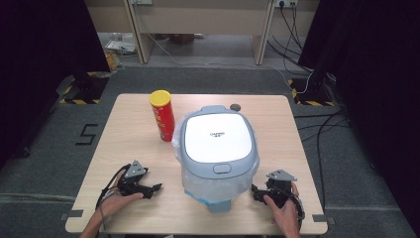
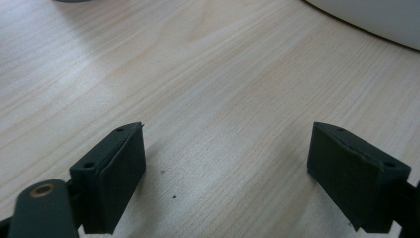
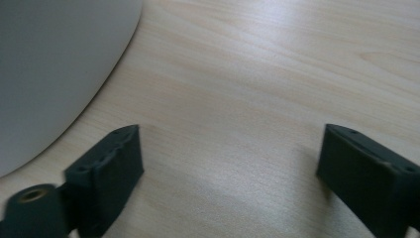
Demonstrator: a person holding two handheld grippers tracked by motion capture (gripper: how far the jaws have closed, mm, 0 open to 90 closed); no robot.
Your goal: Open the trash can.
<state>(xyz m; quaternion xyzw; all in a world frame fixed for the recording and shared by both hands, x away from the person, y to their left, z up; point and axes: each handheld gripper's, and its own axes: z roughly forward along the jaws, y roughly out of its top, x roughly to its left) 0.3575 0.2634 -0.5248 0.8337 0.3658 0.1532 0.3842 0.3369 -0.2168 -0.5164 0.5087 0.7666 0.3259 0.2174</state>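
Both your left gripper (image 1: 154, 188) and right gripper (image 1: 254, 190) rest wide open, empty; a careless reach could topple the chip can (image 1: 163, 116) beside the rice cooker (image 1: 218, 139).

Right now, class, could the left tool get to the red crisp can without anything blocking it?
Probably yes. The left tool rests open on the table, and bare wood lies between it and the red crisp can. The lidded bin stands to the can's right, off that path.
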